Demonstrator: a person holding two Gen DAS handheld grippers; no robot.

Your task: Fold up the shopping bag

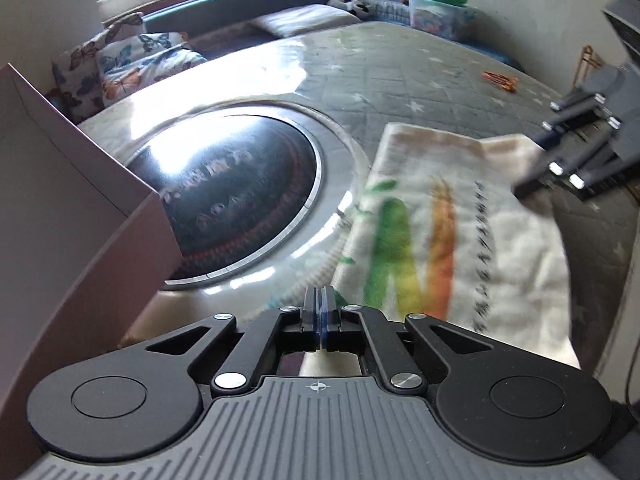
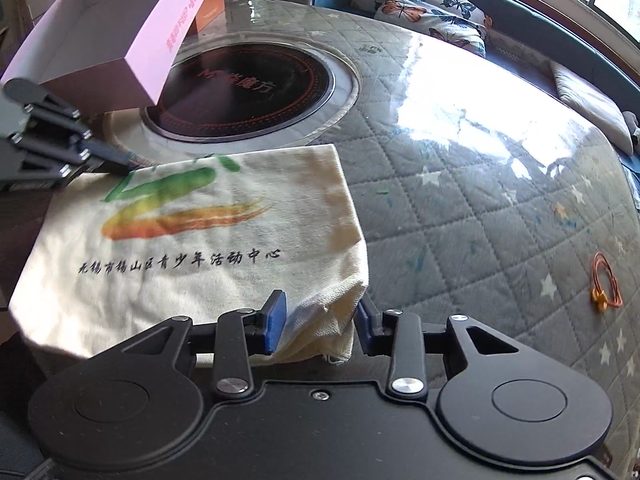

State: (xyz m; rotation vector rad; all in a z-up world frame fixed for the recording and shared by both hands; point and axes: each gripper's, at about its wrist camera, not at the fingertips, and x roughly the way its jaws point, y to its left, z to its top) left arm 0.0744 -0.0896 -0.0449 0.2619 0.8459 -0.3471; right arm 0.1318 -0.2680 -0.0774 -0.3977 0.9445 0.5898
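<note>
Your shopping bag (image 2: 208, 248) lies flat on the quilted counter (image 2: 460, 208), just beside the round cooktop (image 2: 248, 84). Your right hand-held gripper (image 2: 320, 320) grasps a bunched corner; your left hand-held gripper (image 1: 321, 312) is clenched tight, seemingly on the bag's edge, though blur hides it. Pull unevenly and that loose bunch could slip, skewing the fold.

There is one shopping bag (image 2: 208, 248) and one pink box (image 2: 120, 28) on the table (image 2: 480, 184). One round black cooktop (image 2: 248, 88) sits in the middle. Two grippers, left gripper (image 1: 321, 312) and right gripper (image 2: 320, 320), and one orange band (image 2: 606, 282) near the right edge.
</note>
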